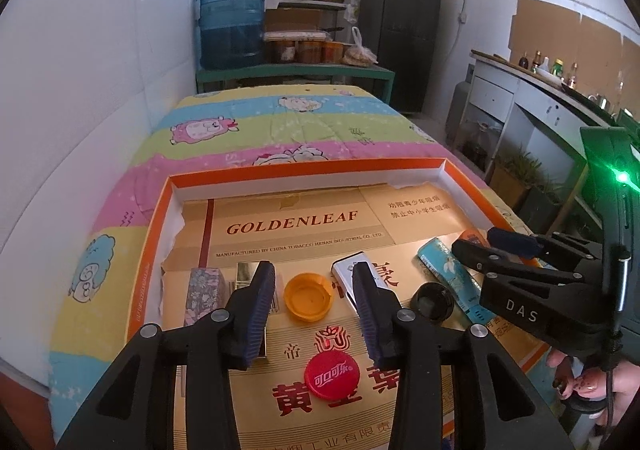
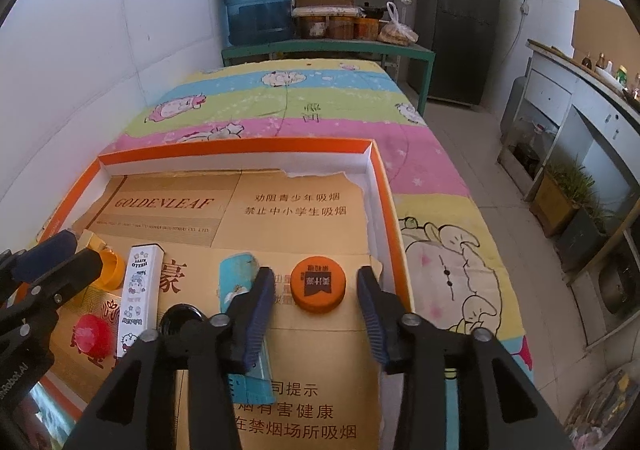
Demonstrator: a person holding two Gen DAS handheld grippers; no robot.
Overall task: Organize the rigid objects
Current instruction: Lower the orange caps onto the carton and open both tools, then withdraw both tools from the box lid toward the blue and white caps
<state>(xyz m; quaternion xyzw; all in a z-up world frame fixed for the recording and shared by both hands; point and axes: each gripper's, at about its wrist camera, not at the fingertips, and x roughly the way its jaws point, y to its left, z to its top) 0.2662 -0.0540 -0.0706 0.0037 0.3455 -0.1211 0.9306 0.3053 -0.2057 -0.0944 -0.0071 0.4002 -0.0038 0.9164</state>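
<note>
Item: orange cap, near tray wall. Am lining right gripper, spread, empty; left gripper spread, idle. Am centring before squeezing.

From close above the near edge of the orange-rimmed tray, we look forward along each gripper's fingers; both views share the tray.
</note>
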